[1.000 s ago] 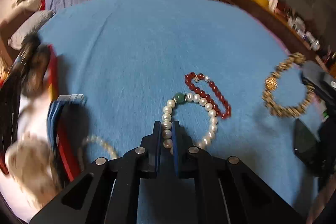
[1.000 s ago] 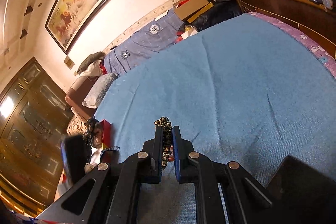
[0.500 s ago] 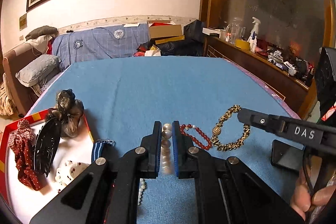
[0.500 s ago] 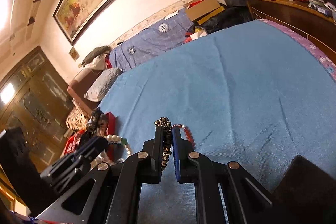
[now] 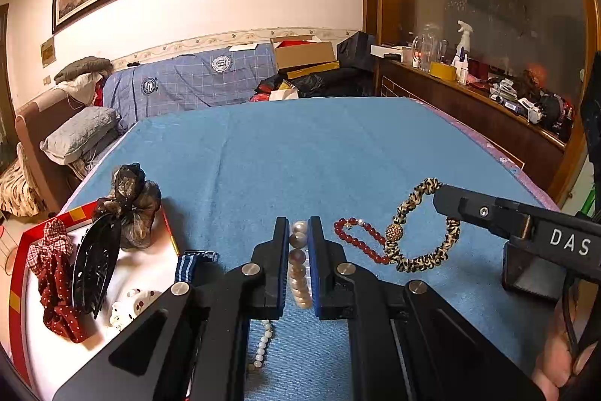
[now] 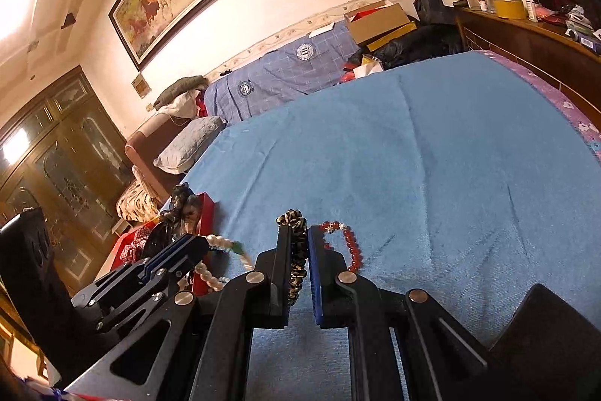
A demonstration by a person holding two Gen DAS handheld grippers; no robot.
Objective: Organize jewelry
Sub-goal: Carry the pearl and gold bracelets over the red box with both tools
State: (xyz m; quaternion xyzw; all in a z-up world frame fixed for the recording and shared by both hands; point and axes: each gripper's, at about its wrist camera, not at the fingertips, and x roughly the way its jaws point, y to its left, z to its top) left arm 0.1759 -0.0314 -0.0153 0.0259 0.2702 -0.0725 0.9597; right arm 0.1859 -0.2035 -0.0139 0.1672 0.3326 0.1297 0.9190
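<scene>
Held: your left tool clamps the pearl bracelet; right tool clamps the leopard bracelet. Left: red bead bracelet on the bed; tray holds hair accessories only.

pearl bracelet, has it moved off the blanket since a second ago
Yes. The pearl bracelet lay in a ring on the blue blanket beside the red bead bracelet; now it hangs lifted in the shut left gripper.
</scene>
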